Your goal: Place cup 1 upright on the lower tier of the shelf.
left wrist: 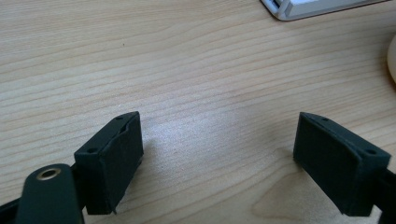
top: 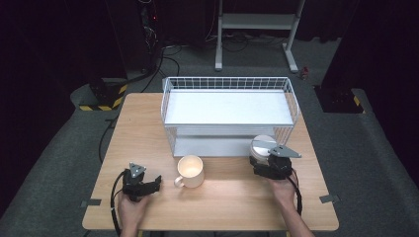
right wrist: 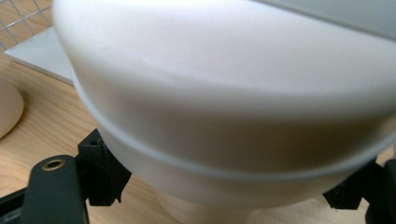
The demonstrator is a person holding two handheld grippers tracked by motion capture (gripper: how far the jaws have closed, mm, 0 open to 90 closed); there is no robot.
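A white bowl stands on the wooden table in front of the wire rack, at the right. My right gripper is open, and its jaws flank the bowl's lower body. In the right gripper view the bowl looms very close between the jaws, its foot on the wood. A cream mug sits mid-table, handle to the front left. My left gripper rests low on the table to the left of the mug, open, with bare wood between its fingers.
A white wire rack with two shelves takes up the back half of the table. Its lower tray corner shows in the left gripper view, and the mug's edge at the right. Beyond the table are cables and a stand's feet.
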